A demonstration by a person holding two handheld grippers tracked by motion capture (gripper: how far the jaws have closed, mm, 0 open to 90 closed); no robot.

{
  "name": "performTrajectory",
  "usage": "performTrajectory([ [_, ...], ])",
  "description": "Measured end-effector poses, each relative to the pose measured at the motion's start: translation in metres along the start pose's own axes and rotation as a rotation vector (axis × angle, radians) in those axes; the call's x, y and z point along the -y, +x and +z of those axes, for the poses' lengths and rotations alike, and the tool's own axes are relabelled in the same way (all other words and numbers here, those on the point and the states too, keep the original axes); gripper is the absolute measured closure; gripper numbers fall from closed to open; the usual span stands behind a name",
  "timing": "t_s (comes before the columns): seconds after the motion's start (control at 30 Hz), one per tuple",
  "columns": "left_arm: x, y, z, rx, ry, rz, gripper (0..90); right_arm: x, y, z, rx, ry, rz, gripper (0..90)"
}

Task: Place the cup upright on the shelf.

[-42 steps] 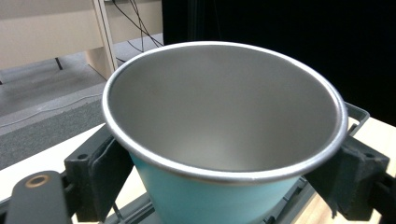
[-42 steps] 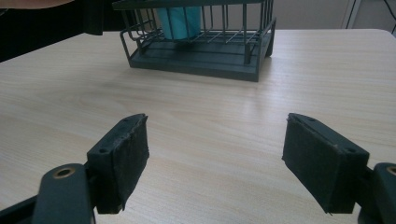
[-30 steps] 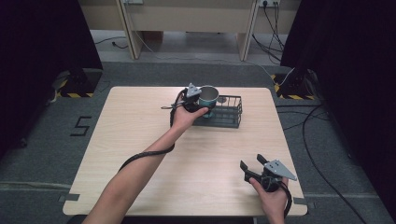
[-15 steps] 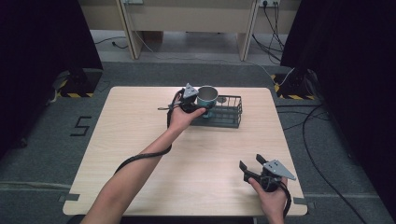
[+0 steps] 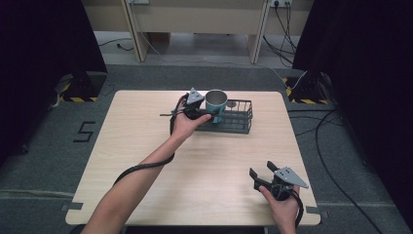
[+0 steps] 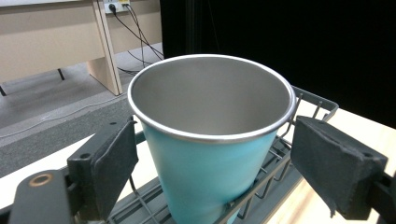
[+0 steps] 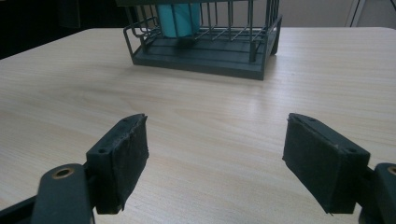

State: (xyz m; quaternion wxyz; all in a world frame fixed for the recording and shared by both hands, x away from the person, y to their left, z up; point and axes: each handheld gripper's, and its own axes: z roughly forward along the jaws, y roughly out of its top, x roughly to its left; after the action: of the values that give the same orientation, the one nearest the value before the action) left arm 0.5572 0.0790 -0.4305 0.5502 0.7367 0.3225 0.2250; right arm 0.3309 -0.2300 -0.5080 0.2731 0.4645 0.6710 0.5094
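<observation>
Nearest the person, the right gripper hovers low over the wooden table's front right corner, jaws spread wide and empty. Farther back, the left gripper has its jaws parted around a teal metal cup, not visibly pressing it. The cup stands upright at the left end of a dark wire rack.

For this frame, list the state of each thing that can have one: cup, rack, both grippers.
Cup: upright, empty, standing in the rack's left end.
Wire rack: upright on the table, holding the cup and nothing else that can be made out.
Left gripper: open, fingers on either side of the cup, gaps visible.
Right gripper: open, empty, low over the table's near right corner.
</observation>
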Motion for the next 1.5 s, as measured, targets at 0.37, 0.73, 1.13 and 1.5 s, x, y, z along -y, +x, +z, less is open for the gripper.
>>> performTrajectory([
  [0.37,0.001,0.004,-0.02,0.003,-0.005,0.01,14.1,0.0,0.0,0.0,0.002,0.0,-0.002,22.7],
  [0.73,0.002,0.005,-0.04,0.014,-0.018,0.027,14.1,0.0,0.001,0.001,0.003,0.0,-0.001,22.7],
  [1.13,0.007,0.006,-0.06,0.029,-0.021,0.036,14.1,0.0,0.001,0.0,0.006,0.0,0.001,22.7],
  [1.5,0.012,0.006,-0.078,0.032,-0.035,0.052,14.1,0.0,0.0,0.0,0.009,-0.001,0.003,22.7],
])
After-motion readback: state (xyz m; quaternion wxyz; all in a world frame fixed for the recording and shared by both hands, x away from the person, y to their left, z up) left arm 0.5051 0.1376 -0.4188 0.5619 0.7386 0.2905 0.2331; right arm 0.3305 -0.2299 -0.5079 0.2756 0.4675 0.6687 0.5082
